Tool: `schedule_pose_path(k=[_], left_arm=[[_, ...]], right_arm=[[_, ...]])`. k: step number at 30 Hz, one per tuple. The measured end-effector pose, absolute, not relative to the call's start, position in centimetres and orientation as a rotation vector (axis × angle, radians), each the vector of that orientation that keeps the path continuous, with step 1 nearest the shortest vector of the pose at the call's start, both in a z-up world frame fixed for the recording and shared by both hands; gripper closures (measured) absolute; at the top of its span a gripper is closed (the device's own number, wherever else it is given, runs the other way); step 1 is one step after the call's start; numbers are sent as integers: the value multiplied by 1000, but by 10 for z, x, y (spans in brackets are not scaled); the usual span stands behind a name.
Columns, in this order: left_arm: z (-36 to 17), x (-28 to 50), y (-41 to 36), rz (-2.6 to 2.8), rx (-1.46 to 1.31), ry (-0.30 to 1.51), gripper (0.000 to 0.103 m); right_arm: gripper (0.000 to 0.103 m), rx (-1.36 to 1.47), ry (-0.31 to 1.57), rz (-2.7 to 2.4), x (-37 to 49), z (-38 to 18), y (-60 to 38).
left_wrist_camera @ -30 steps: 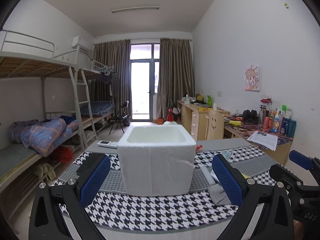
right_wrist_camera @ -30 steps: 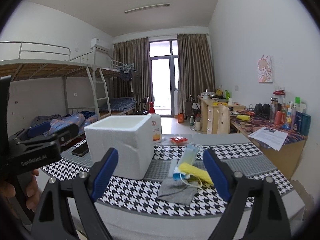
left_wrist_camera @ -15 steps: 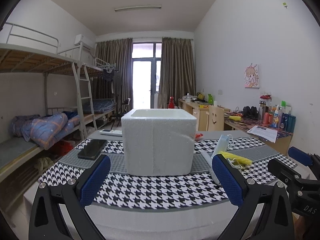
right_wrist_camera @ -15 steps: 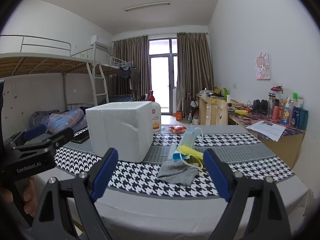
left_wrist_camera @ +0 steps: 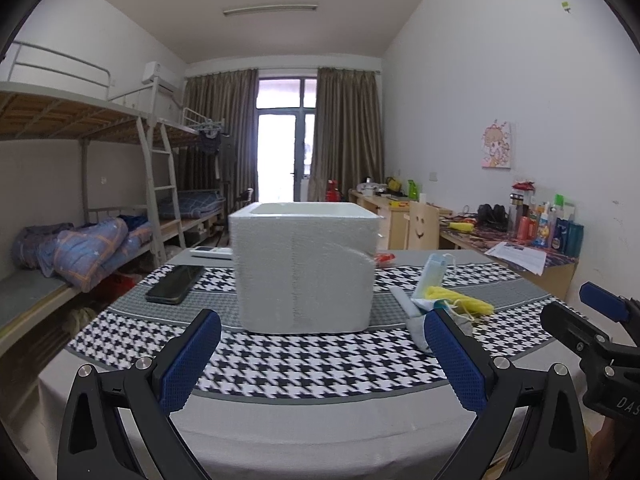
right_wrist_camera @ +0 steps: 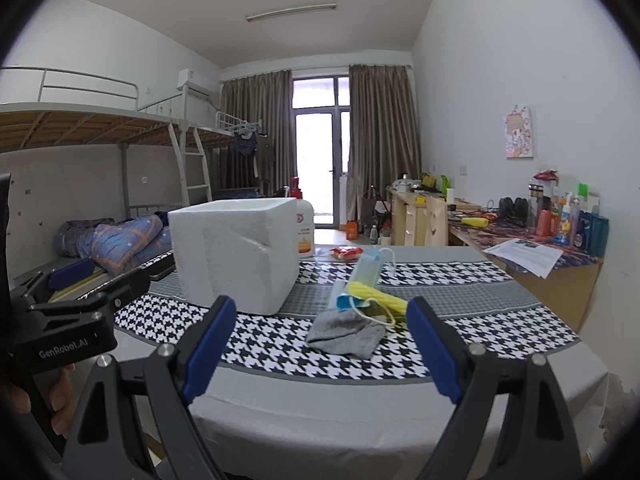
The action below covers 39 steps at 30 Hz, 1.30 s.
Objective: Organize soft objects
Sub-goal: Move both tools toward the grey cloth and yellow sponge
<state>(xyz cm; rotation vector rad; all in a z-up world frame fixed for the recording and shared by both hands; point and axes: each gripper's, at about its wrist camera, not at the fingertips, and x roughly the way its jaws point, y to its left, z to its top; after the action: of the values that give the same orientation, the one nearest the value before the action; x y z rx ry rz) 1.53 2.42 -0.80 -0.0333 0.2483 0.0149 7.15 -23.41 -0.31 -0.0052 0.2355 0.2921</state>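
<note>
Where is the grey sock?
In the right wrist view the grey sock lies on the checked tablecloth, right of the white foam box, just before the yellow cloth.

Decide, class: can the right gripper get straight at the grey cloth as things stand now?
Probably yes. The right gripper stands open and empty, and the grey cloth lies just ahead between its fingers' lines. The foam box sits off to the left, and nothing lies on the cloth's near side.
</note>
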Motion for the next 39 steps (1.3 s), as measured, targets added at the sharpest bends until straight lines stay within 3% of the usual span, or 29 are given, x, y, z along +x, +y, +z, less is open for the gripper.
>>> schedule_pose_path(k=[39], left_arm=[[-53,121,-77,-246,65,449,1]], right_arm=[[13,62,397,117,137,-35,-305]])
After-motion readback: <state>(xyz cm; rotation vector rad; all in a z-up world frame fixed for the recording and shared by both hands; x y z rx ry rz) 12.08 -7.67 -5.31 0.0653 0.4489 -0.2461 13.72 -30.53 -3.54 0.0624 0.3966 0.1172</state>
